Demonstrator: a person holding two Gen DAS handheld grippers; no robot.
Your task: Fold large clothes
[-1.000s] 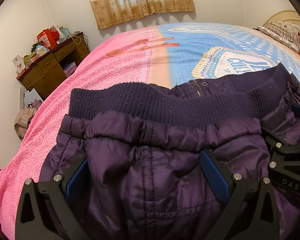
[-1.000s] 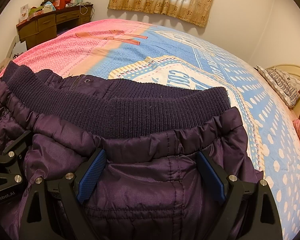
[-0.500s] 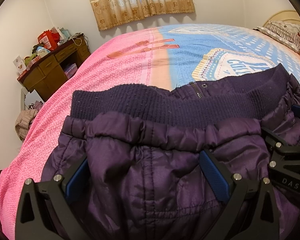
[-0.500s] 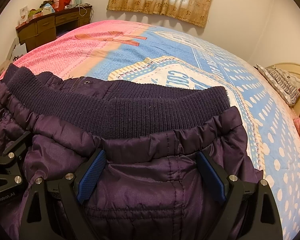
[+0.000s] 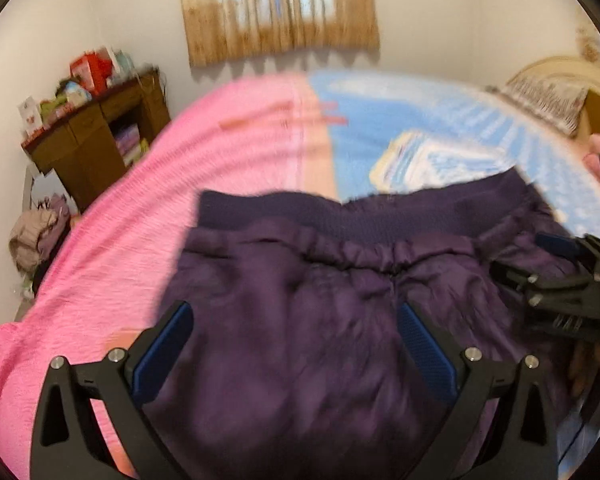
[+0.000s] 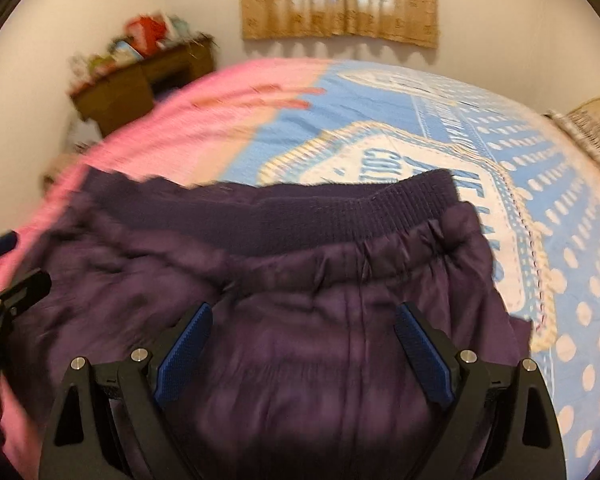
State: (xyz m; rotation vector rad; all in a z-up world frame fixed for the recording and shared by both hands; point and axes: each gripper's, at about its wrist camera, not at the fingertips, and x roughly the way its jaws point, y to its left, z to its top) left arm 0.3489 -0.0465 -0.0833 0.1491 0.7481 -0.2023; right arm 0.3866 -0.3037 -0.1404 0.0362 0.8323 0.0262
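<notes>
1. The left gripper [image 5: 296, 344] has its blue-padded jaws spread wide; the dark purple quilted jacket with a ribbed knit hem [image 5: 320, 320] fills the gap between them, with no clamp visible.
2. The right gripper [image 6: 300, 344] likewise stands with jaws apart over the same jacket [image 6: 300, 320].
3. The jacket lies on the pink and blue patterned bedspread [image 6: 380, 120], its ribbed hem just ahead of both sets of jaws.
4. Both views are motion-blurred.
5. A cluttered brown wooden desk [image 5: 96, 148] stands far ahead, left of the jaws.
</notes>
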